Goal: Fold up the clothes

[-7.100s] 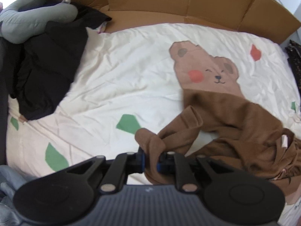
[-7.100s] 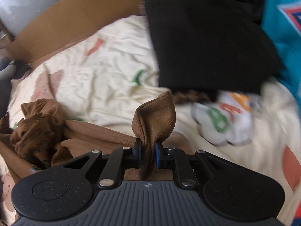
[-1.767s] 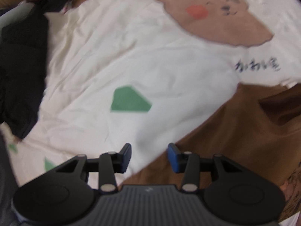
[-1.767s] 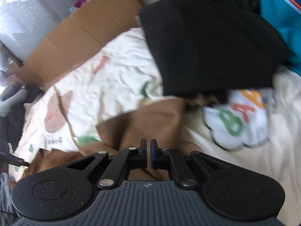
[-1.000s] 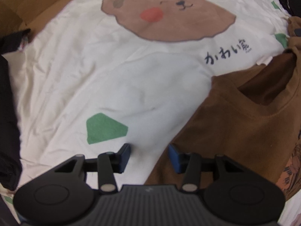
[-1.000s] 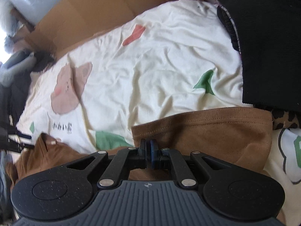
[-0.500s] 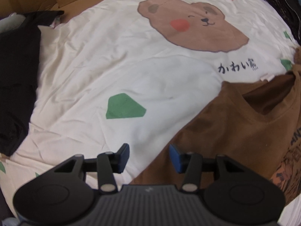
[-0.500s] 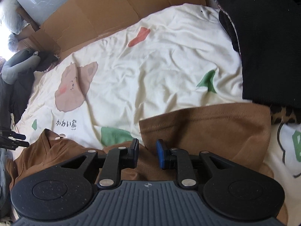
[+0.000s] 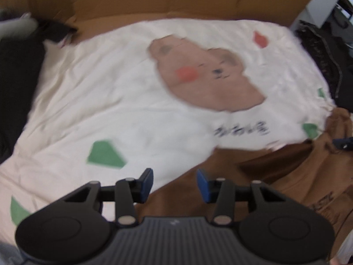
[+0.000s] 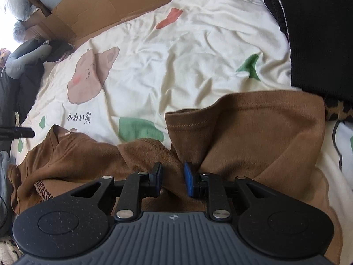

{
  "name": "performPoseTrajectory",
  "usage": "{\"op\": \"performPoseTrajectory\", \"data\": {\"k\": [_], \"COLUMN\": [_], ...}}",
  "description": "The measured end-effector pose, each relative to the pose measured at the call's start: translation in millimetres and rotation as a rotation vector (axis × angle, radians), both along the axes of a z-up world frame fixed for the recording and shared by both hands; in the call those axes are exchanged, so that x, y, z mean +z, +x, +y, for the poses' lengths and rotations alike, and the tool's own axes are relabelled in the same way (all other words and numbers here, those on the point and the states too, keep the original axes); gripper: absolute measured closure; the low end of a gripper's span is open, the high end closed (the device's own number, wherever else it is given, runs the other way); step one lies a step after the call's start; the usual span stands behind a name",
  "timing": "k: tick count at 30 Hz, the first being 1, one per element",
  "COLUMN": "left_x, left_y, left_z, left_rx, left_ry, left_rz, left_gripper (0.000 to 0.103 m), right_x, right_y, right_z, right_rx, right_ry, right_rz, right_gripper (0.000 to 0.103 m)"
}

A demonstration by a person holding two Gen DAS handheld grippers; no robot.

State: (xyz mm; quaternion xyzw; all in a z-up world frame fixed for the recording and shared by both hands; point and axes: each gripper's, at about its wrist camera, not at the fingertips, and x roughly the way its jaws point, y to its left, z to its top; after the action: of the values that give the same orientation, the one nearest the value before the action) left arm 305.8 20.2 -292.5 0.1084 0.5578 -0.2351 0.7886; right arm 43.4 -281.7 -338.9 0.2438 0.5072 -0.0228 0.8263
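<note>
Brown fabric of a T-shirt (image 10: 253, 137) lies spread across the near part of a cream sheet (image 10: 181, 50) printed with a bear face, green and red shapes and a short line of dark script. The surface under the sheet cannot be identified. In the right wrist view, the sleeve end of the T-shirt shows a stitched hem that stands up in a fold. The body of the garment runs to the left, where part of a printed word is visible.

The right gripper (image 10: 173, 177) has its jaws apart. A ridge of the brown fabric sits between the blue pads, and neither pad presses on it.

The left gripper (image 9: 175, 184) also has its jaws wide apart. It hovers over the edge of the T-shirt (image 9: 286, 176), where the brown fabric meets the sheet (image 9: 110, 101). This view is blurred.

A black garment (image 10: 320, 33) lies on the sheet at the right and touches the far corner of the T-shirt. A strip of leopard-print fabric (image 10: 339, 110) shows just below it. Brown cardboard (image 10: 114, 4) stands along the far edge of the sheet. A second dark garment (image 9: 15, 77) lies at the left.
</note>
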Motion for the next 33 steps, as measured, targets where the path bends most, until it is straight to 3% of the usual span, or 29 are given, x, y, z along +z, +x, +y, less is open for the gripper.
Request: {"op": "performPoseTrajectory", "data": {"k": [8,16,21,26,27,29,33], "left_x": [-8.8,-18.3,-22.0,-32.8,-35.6,-40.6,-42.1], "left_y": [-12.3,-22.6,-28.7,-43.9,-46.4,-51.3,-64.3], "left_z": [-75.4,-145.0,-173.3,-186.3,-186.4,-185.0,-178.2], "left_rx": [-0.046,0.014,0.057,0.053,0.058,0.069,0.096], "left_ry": [-0.101,-0.204,-0.227,-0.198,-0.194,-0.192,-0.206], "left_rz": [0.062,0.137,0.207,0.258,0.273,0.305,0.341], "left_gripper": [0.055,0.054,0.055,0.058,0.059,0.080,0.092], "right_x": [3.9,4.0,4.2,3.0,2.8,2.2,1.6], "right_y": [-10.1,-23.0,-29.3,-37.9,-39.7,-42.5,-46.4], "right_z": [14.4,23.0,27.3,30.4,31.0,31.9,33.0], "right_rx": [0.021,0.026,0.025,0.024,0.024,0.025,0.029], "right_ry": [-0.032,-0.026,-0.017,-0.001,0.002,0.008,0.018], "right_rz": [0.017,0.031,0.036,0.039,0.040,0.042,0.047], "right_gripper": [0.078,0.078,0.078,0.077,0.077,0.077,0.077]}}
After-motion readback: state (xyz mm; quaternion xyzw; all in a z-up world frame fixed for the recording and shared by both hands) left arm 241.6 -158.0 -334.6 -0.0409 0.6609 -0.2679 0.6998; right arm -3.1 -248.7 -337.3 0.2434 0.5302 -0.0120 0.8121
